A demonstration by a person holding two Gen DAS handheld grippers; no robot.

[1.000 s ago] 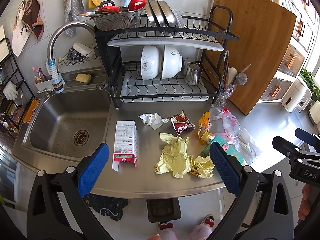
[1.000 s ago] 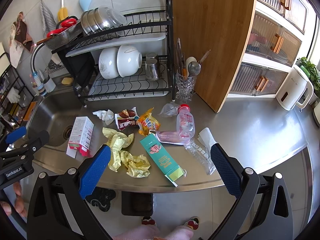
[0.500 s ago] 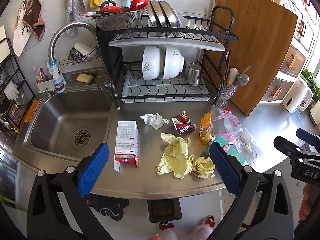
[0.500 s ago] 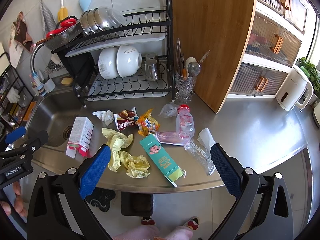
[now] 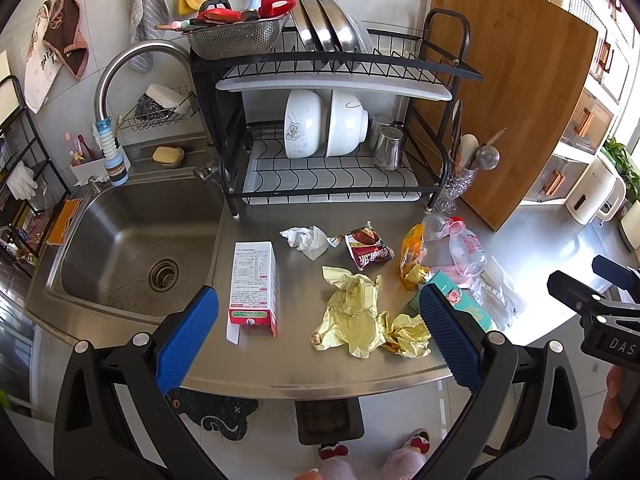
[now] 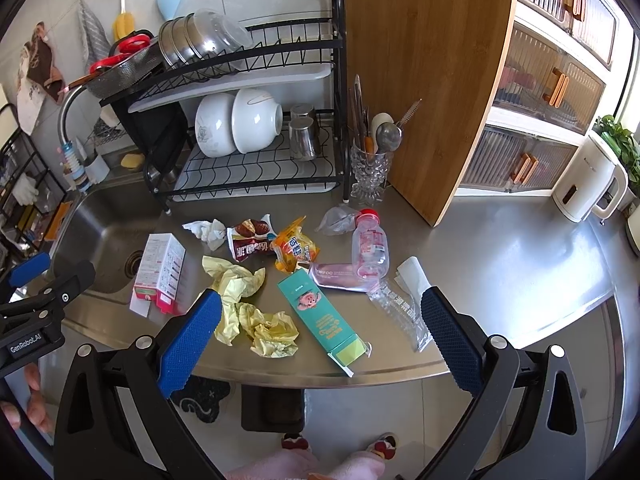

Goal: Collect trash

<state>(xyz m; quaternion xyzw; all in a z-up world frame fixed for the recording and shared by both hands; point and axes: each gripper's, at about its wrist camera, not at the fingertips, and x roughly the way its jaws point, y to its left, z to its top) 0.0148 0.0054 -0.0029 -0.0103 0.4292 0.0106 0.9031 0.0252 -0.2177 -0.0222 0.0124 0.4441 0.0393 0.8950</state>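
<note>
Trash lies scattered on the steel counter [image 5: 304, 368]: a white and pink carton [image 5: 253, 286], crumpled yellow wrappers [image 5: 358, 318], a white tissue [image 5: 306, 236], a red snack bag [image 5: 368, 250], an orange packet [image 5: 412, 250], a plastic bottle [image 5: 466, 246] and a teal box [image 6: 326, 318]. A clear wrapper [image 6: 400, 312] lies at the right of the pile. My left gripper [image 5: 318, 334] hovers open above the counter's front edge, in front of the carton and wrappers. My right gripper [image 6: 320, 334] is open too, in front of the teal box. Neither holds anything.
A sink [image 5: 132, 252] with a faucet [image 5: 120, 76] lies left of the trash. A black dish rack [image 5: 336, 128] with bowls stands behind it, beside a glass utensil holder [image 6: 368, 176] and a wooden board [image 6: 432, 80]. A dark bin [image 5: 330, 422] sits on the floor below.
Both grippers have crept slightly toward the counter; the trash has not moved and both stay open.
</note>
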